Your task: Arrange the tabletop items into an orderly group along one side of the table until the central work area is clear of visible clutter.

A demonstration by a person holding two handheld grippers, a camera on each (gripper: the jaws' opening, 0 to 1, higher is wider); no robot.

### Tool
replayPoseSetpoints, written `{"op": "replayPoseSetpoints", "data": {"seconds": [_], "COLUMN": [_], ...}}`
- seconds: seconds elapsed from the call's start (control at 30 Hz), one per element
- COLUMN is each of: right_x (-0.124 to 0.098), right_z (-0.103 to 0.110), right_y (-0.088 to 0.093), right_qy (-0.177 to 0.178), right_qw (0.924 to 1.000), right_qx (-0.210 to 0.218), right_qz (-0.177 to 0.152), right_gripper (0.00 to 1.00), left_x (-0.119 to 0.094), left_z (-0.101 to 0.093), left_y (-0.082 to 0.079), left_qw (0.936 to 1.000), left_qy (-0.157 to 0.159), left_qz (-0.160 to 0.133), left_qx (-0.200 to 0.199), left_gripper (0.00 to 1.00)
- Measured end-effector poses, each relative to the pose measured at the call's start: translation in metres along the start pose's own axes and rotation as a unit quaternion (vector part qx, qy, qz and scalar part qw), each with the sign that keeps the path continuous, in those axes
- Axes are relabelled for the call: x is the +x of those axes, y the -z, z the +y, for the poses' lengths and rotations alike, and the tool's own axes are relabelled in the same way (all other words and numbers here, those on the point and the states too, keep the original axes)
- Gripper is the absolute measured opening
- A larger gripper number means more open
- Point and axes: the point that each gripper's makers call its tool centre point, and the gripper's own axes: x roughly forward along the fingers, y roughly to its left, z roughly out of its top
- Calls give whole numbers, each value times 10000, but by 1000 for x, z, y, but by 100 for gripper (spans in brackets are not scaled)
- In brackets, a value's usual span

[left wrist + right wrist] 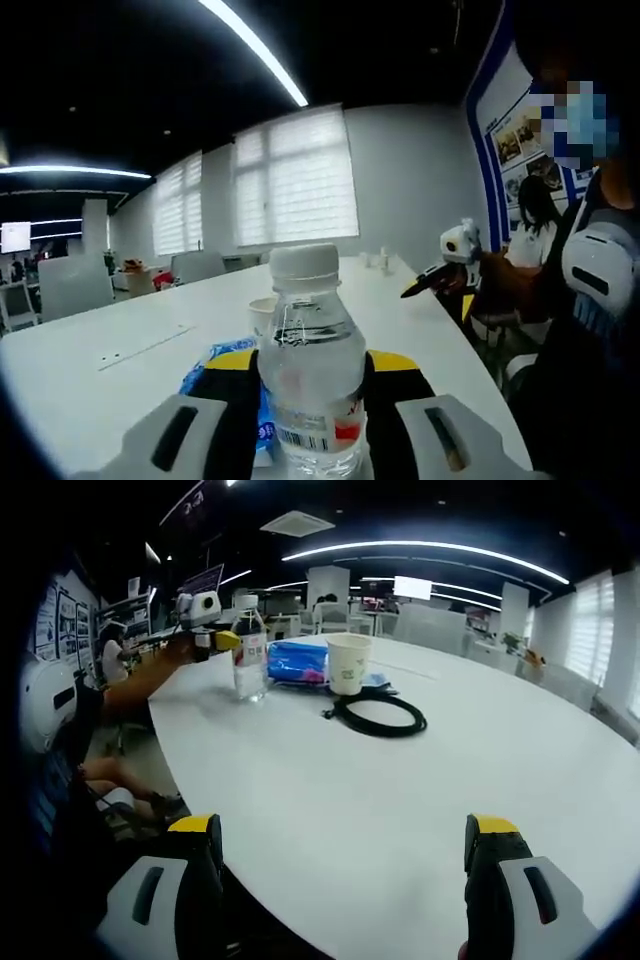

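Two hand-held grippers are at work: the left hand-held gripper (222, 638) pinches the water bottle (310, 360), standing near the desk (400, 800) edge beside the blue packet (297, 663) and paper cup (348, 664). Grouping seems under way; next, probably the black cable (380, 715). The right hand-held gripper (340, 880) hovers spread wide. Its view reveals that cable, unseen from the left.

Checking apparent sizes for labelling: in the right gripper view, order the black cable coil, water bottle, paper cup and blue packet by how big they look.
1. black cable coil
2. water bottle
3. paper cup and blue packet: alike, unranked; the packet is partly hidden.
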Motion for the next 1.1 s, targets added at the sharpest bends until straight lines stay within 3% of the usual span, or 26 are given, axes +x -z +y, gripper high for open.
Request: {"op": "replayPoseSetpoints", "data": {"seconds": [0.7, 1.1], "right_x": [3, 4], "right_z": [2, 4], "right_y": [0, -5], "right_qy": [-32, -55], "right_qw": [10000, 10000], "right_qx": [-9, -67], "right_qz": [4, 12], "right_gripper": [98, 98], "left_x": [-13, -26], "left_z": [3, 9], "left_y": [-15, -16], "left_qw": [9997, 9996], "left_qy": [-57, -142], "left_qz": [-236, -216], "left_qx": [-96, -72], "left_gripper": [37, 36]}}
